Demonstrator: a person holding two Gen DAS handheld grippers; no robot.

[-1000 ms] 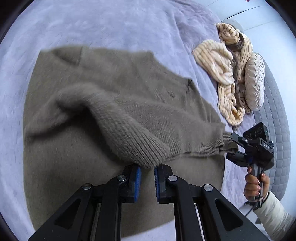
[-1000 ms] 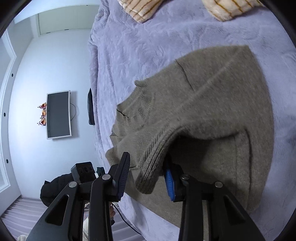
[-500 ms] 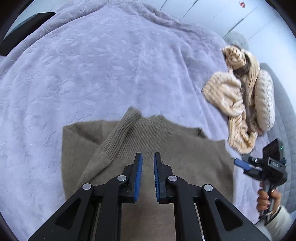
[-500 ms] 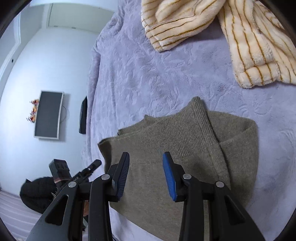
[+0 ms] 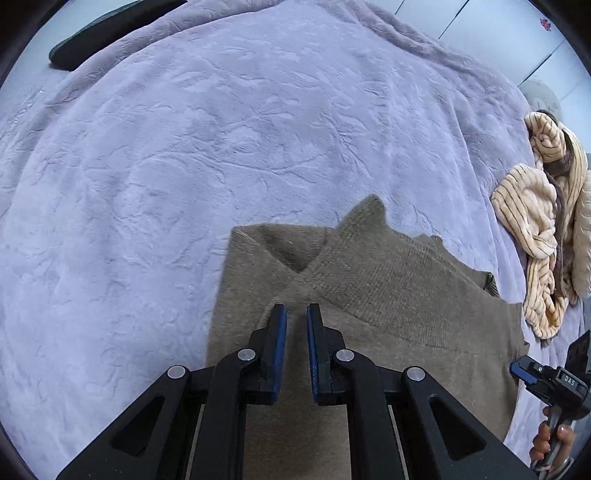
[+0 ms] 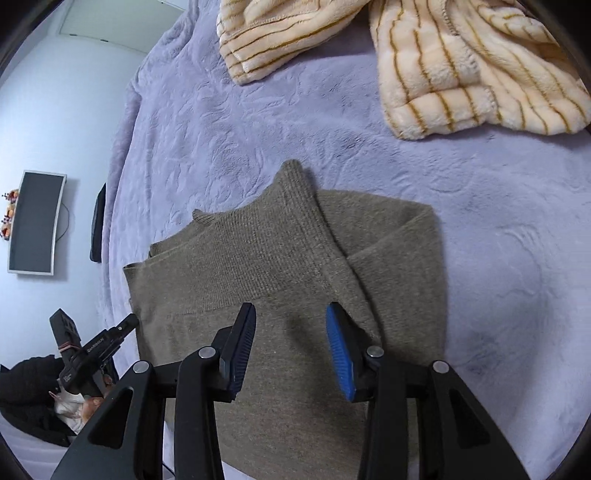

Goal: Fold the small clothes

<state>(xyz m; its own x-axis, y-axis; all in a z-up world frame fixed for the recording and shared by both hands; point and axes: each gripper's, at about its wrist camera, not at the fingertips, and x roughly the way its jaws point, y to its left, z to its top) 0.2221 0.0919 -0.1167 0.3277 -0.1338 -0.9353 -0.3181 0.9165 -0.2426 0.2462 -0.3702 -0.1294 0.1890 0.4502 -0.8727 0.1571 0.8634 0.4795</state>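
An olive-brown knit sweater (image 5: 388, 295) lies folded flat on the lilac blanket (image 5: 221, 147), one ribbed sleeve crossing its upper part. My left gripper (image 5: 295, 308) hovers over the sweater's left half, shut, with nothing between its blue pads. In the right wrist view the same sweater (image 6: 277, 258) lies under my right gripper (image 6: 291, 310), whose jaws are opening and hold nothing. Each gripper also shows in the other's view: the right gripper (image 5: 532, 371) in a hand at the sweater's right edge, the left gripper (image 6: 127, 323) at its left edge.
Cream fleece clothes with brown stripes (image 5: 532, 236) are heaped on the blanket to the right, past the sweater (image 6: 461, 74). A dark flat object (image 5: 110, 33) lies at the far left of the bed. The bed's edge and a wall screen (image 6: 35, 221) are on the left.
The lifted sweater fold has come down and now lies flat. The right jaws let go of it and spread wider. Both grippers tilted up, so more of the blanket shows.
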